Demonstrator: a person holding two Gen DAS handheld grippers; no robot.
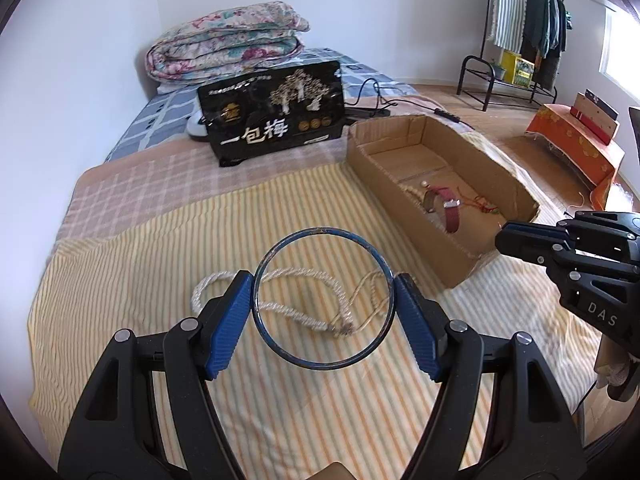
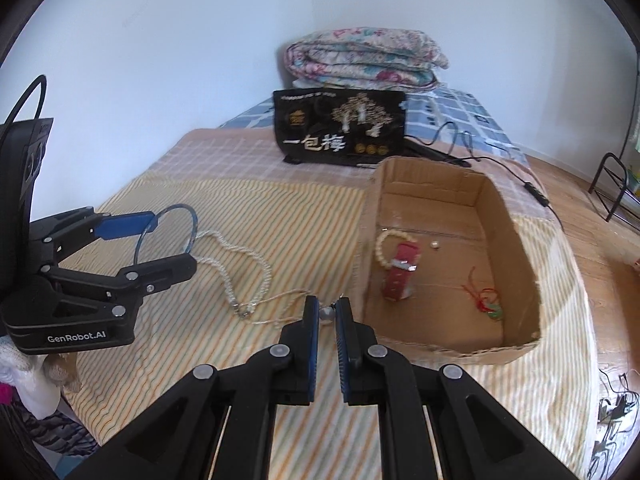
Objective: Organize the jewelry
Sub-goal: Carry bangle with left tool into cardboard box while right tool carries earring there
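1. The left gripper [image 1: 324, 304] pinches a blue bangle [image 1: 323, 299] between its two blue pads; the pads press on the left and right outer sides of the ring. In the right wrist view, the bangle [image 2: 166, 234] is lifted above the striped yellow cloth [image 1: 160, 240] and does not touch it.
2. Below the bangle, a white twisted rope necklace [image 1: 288, 308] lies on the cloth in loose loops. Its clasp end is near the thin chain [image 2: 280, 298] that runs toward the right gripper.
3. The right gripper [image 2: 327, 314] has its fingers nearly pressed together, with only a narrow gap. A small silver bead or pendant [image 2: 326, 314] sits in this gap at the tips; I cannot tell if the pads really clamp it or only stand around it.
4. The cardboard box [image 2: 516, 248] stands on the cloth just to the right of the right gripper, open at the top.
5. Inside the box lie a red watch [image 2: 400, 276], a bracelet of pale beads [image 2: 380, 246] touching the watch, a single pearl [image 2: 435, 244] apart from them, and a red cord charm [image 2: 486, 300] near the right wall.
6. Behind the box stands a black bag with gold print [image 1: 276, 114], and further back a folded flowered quilt [image 1: 228, 40] rests on the bed.
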